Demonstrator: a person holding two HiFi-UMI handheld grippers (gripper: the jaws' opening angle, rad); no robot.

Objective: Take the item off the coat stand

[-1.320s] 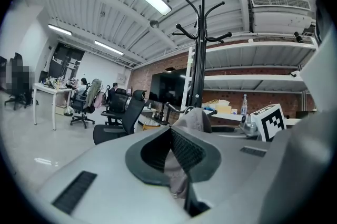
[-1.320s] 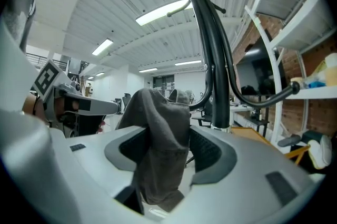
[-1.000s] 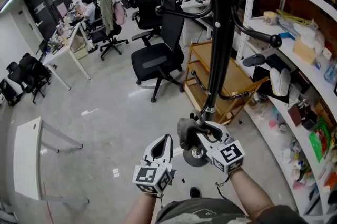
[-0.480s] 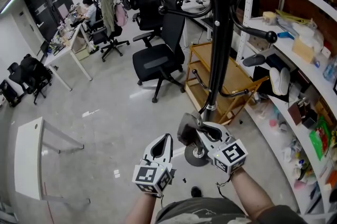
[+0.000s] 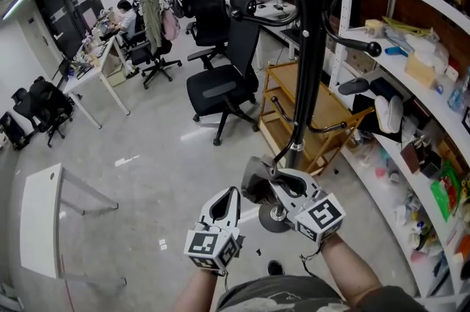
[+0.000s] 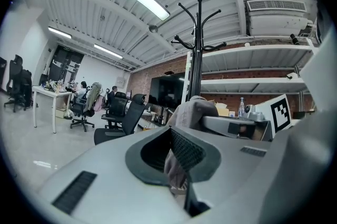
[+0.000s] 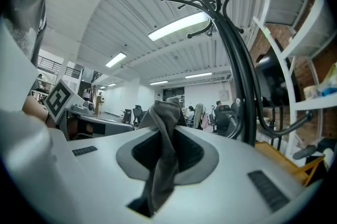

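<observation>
right tool clamping down on grey cloth, jaws nearly together, cloth bunching at tool tip near coat stand pole, left tool sitting closed and empty beside cloth

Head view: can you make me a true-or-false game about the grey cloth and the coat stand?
1. The right gripper pinches the grey cloth between its fingers. True.
2. The grey cloth hangs on a top hook of the coat stand. False: it is low down in the right gripper, beside the bottom part of the pole.
3. The coat stand is white. False: it is black.
4. A black office chair stands on the floor. True.
</observation>
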